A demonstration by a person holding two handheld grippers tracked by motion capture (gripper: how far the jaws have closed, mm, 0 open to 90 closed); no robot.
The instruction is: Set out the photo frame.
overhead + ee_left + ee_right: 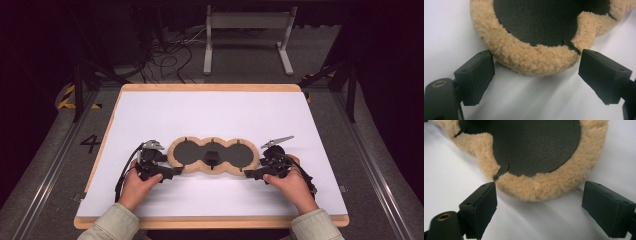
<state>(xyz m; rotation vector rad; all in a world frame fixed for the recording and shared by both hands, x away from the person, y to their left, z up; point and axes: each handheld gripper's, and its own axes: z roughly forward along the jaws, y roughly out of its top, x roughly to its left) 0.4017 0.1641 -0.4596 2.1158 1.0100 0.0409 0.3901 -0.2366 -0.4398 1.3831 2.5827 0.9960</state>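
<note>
- Fleece mat (210, 156): three joined round lobes, tan sheepskin-type border, dark centres; lies flat on the white table top (210, 107), near the person's edge, long axis running L–R.
- Small black piece (212, 157) sits on the mid lobe; can't tell what it is.
- Left gripper (172, 172): held in left hand (134, 186), at the mat's L end, jaws pointing in toward it. Jaws wide apart, nothing clamped.
- Left gripper view: L lobe's fleece rim (534, 60) bulges between the two pads; both pads (477, 75) sit right at the rim, not pressing. Short black tab (571, 47) crosses the rim near the right-hand pad.
- Right gripper (251, 173): in right hand (292, 186), at the mat's R end, mirror pose. Jaws also spread wide, gripping nothing.
- Right gripper view: R lobe's rim (544, 187) sits between and just ahead of the pads; a black tab (501, 171) lies just above the left-hand pad.
- Both sleeves come in from the bottom edge, light-coloured.
</note>
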